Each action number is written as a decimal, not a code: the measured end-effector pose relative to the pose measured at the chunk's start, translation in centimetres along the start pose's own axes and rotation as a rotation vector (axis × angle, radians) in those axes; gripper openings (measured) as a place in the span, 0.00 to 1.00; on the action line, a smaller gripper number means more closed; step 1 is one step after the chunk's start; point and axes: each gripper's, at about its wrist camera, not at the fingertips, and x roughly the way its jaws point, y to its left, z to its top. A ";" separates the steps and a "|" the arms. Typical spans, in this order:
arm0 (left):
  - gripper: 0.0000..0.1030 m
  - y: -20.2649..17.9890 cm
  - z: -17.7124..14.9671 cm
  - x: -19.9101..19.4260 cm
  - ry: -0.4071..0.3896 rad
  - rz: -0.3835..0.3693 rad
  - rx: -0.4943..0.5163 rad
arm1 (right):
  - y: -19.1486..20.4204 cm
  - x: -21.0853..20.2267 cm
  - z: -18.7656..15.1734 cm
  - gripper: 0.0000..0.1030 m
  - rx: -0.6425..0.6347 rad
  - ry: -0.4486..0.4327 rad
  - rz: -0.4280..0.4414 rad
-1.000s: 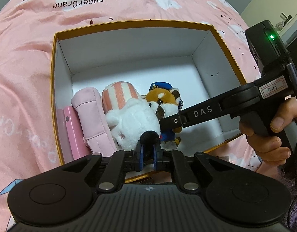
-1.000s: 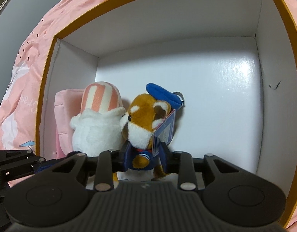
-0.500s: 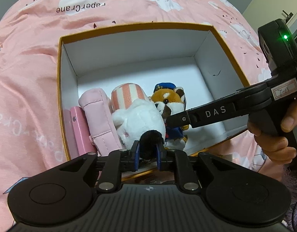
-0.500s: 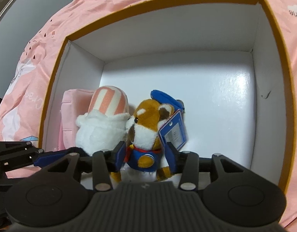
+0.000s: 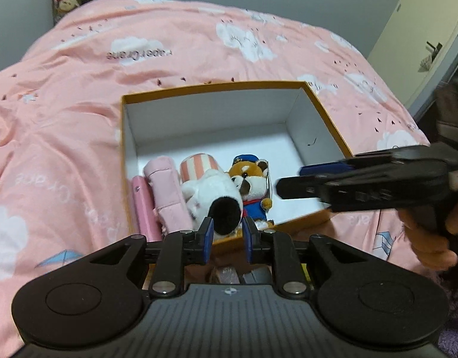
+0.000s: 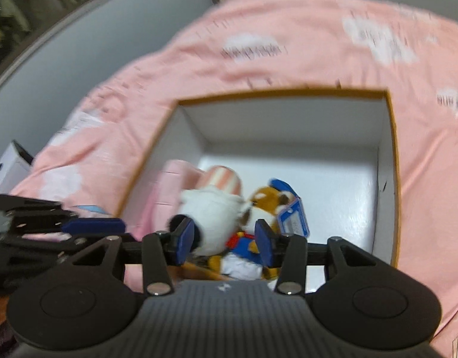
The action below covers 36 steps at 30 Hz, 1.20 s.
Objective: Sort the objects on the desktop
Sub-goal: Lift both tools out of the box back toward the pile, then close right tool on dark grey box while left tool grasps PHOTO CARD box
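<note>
- While both grippers hang over the near edge of the box (image 5: 217, 88), four things already stand in a row along its near left side: a pink case (image 5: 142, 205) against the left wall, a pink pouch (image 5: 166, 197), a white plush (image 5: 211, 194) with a striped hat, and a fox plush (image 5: 252, 182) in blue.
- Left gripper (image 5: 227, 235): jaws opening, a narrow gap so far. The white plush's black tip shows between the pads, but the blue pads look clear of it, so I judge the toy let go and resting in the box.
- Right gripper (image 6: 226, 240): jaws apart at about half width. In its blurred view the fox and the white plush lie just beyond and below the pads, with nothing pinched.
- Seen from the left wrist, the right gripper (image 5: 318, 179) reaches in from the right, its tips over the bare right half of the box floor, just right of the fox.
- What the coming move turns on, as I judge it: the row runs left to right and each toy's long axis runs near to far, leaning toward the far wall. That free floor lies nearer the right hand (image 5: 422, 235).
- Nothing unsorted shows on the pink quilt (image 5: 199, 44), so I cannot tell what is next to fetch.
</note>
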 end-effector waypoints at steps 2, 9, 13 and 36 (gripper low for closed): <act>0.25 0.0 -1.1 -0.7 -0.014 0.021 -0.009 | 1.2 -1.4 -1.3 0.53 -0.025 -0.039 0.004; 0.31 -0.8 -5.6 -0.4 -0.030 0.112 -0.029 | 3.6 -0.9 -6.7 0.57 -0.018 -0.055 -0.026; 0.31 -1.3 -7.3 0.1 -0.043 0.134 -0.044 | 4.0 0.0 -9.2 0.57 0.001 -0.080 -0.113; 0.31 0.4 -10.2 1.6 0.029 0.213 -0.122 | 5.4 5.2 -11.3 0.50 0.007 0.111 -0.125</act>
